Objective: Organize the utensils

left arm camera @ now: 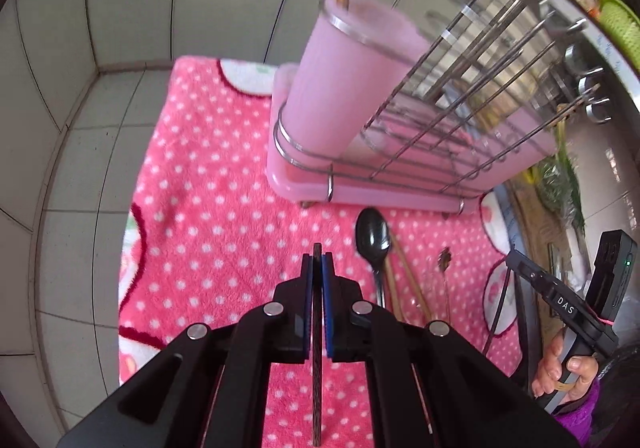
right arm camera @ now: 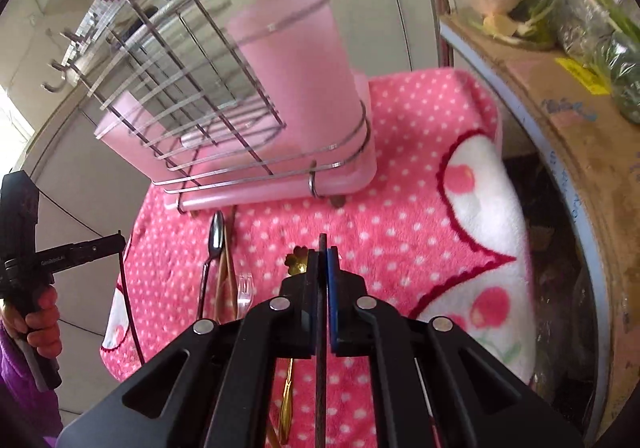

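Left gripper (left arm camera: 317, 262) and right gripper (right arm camera: 322, 254) each clamp what looks like a dark chopstick (left arm camera: 317, 368)

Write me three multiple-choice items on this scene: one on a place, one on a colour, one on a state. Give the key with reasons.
1. Where does the black spoon lie?
A. In the pink cup
B. On the spotted cloth in front of the rack
C. On the cardboard box

2. What colour is the cup in the rack?
A. Green
B. White
C. Pink

3. How does the left gripper stand?
A. Shut on a dark chopstick
B. Wide open, empty
C. Shut on the spoon

Key:
1 B, the spoon rests on the cloth just before the rack's base.
2 C, the cup in the wire ring is pale pink.
3 A, the blue pads press a thin dark chopstick that runs between them; the right gripper grips one likewise.
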`<state>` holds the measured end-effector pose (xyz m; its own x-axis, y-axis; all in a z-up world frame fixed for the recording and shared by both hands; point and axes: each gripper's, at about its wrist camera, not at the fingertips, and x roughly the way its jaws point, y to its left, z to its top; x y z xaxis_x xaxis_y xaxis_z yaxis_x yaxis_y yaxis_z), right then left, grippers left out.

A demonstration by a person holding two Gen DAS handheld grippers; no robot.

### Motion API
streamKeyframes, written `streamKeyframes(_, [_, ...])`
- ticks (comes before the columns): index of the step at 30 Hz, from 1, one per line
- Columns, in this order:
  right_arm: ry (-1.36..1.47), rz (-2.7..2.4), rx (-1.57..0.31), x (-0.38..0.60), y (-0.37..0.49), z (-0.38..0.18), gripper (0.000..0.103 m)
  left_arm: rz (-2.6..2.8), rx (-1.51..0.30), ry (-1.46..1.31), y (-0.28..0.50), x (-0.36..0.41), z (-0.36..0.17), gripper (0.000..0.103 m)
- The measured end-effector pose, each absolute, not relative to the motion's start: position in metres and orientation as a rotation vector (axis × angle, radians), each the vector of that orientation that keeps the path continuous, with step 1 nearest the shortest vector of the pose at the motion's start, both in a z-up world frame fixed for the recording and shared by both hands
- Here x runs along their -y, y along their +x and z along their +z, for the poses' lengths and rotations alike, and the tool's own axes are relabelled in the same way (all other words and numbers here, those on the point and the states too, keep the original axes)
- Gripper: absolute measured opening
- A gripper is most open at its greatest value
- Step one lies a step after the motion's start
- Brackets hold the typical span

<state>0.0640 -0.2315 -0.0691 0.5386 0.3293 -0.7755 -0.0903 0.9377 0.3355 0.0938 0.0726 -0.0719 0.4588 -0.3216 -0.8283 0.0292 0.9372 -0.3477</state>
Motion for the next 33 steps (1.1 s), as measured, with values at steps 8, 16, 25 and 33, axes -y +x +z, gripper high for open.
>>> streamKeyframes(8, [0.246,0.253,-0.842,0.235,0.041,-0.041,0.004,-0.220,-0.876,-0.331,0.065,-0.079,-0.033,0.004])
streamKeyframes(16, [0.232,0.239,-0.725,0.239,0.021,-0.013,0.004,-0.222,-0.798,-0.382,0.055,-0.086,-0.015,0.004])
streamKeyframes(25, [0.218,0.239,-0.644,0.244,0.022,0.022,0.004,-0.235,-0.705,-0.364,0.047,-0.087,0.023,0.004])
streamKeyframes(33, [0.213,0.260,-0.573,0.248,0.031,0.072,0.004,-0.234,-0.629,-0.348,0.051,-0.091,0.067,0.004])
